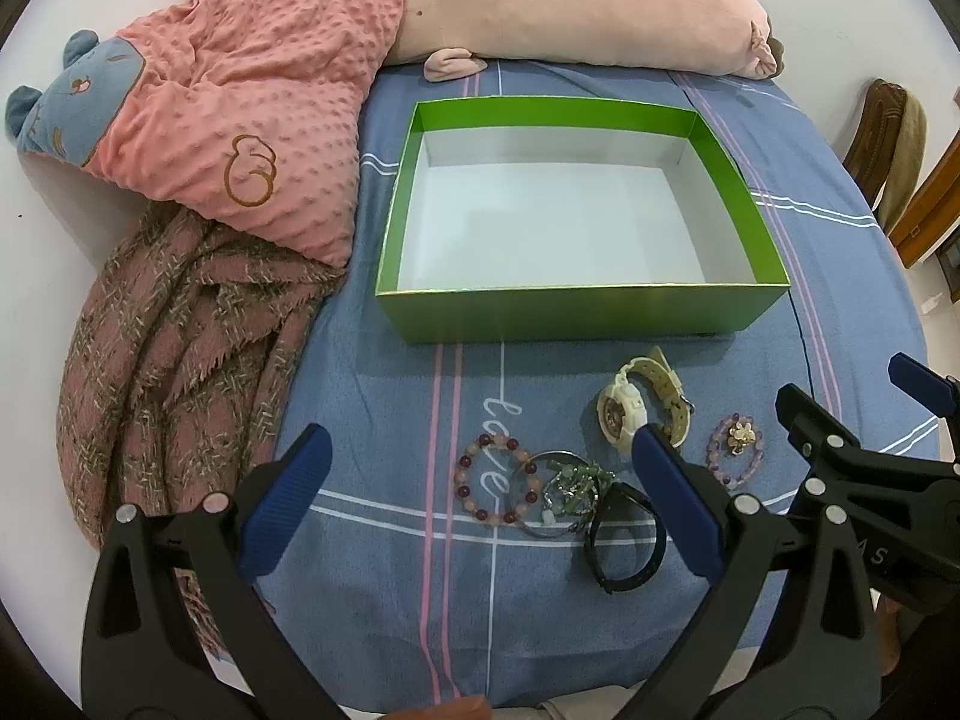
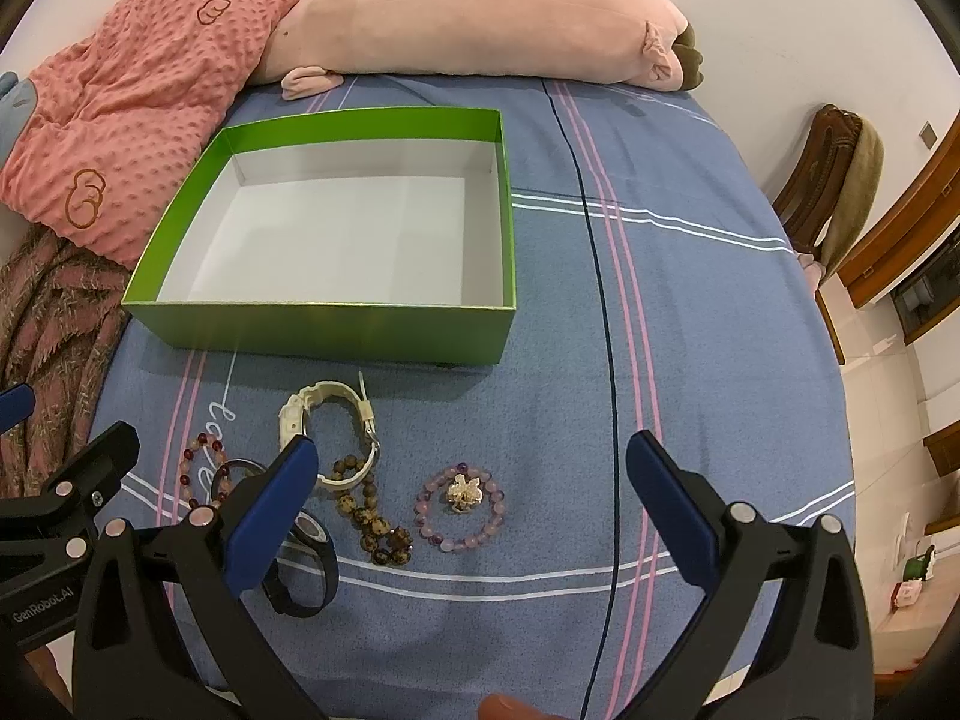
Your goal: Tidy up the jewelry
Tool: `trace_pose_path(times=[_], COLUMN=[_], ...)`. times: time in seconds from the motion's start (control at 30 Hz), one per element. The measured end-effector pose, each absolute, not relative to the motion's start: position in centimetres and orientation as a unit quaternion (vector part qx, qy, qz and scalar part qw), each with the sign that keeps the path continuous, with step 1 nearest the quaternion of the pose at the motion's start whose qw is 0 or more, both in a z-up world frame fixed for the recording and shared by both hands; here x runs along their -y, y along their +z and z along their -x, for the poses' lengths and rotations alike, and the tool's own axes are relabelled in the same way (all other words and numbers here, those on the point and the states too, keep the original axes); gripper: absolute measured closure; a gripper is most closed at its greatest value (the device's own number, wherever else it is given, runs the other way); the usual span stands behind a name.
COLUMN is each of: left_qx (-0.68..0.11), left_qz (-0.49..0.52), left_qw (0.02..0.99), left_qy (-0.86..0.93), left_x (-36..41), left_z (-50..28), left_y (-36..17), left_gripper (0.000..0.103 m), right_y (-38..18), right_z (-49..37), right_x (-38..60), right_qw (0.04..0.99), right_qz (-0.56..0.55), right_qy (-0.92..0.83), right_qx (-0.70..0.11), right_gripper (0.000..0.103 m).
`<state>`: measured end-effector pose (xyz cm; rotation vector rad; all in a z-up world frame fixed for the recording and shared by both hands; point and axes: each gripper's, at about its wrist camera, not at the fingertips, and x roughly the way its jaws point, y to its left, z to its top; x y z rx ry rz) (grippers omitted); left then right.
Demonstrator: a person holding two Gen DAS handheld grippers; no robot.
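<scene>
An empty green box (image 1: pixel 576 315) (image 2: pixel 324 330) with a white inside sits on the blue bed sheet. In front of it lie a cream watch (image 1: pixel 624 408) (image 2: pixel 327 396), a red-and-pink bead bracelet (image 1: pixel 480 480) (image 2: pixel 198 468), a silver bangle with green charms (image 1: pixel 567 489), a black band (image 1: pixel 624 546) (image 2: pixel 312 576), a brown bead bracelet (image 2: pixel 372 516) and a purple bead bracelet with a gold flower (image 1: pixel 737 450) (image 2: pixel 462 507). My left gripper (image 1: pixel 480 456) is open above the red bracelet and bangle. My right gripper (image 2: pixel 474 468) is open above the purple bracelet.
A pink dotted pillow (image 1: pixel 240 120), a long pink plush (image 1: pixel 576 6) and a woven pink scarf (image 1: pixel 168 372) lie at the back and left of the bed. A wooden chair (image 2: pixel 834 192) stands past the bed's right edge.
</scene>
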<state>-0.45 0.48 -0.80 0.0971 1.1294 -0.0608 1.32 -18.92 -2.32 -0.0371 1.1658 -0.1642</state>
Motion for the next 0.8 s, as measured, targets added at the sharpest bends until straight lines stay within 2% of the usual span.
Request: trace_pose_path(times=[0.8], left_qx=[-0.537], left_qz=[-0.047], left_qw=[0.842], left_qy=[-0.027], left_x=[-0.59], left_z=[0.88], left_y=[-1.16], left_gripper=[0.002], right_y=[-2.35], right_z=[-1.20], right_x=[18.92], right_qw=[0.831], right_qz=[0.017], right_qy=[-0.077], right_qx=[-0.550], right_gripper=[0.001])
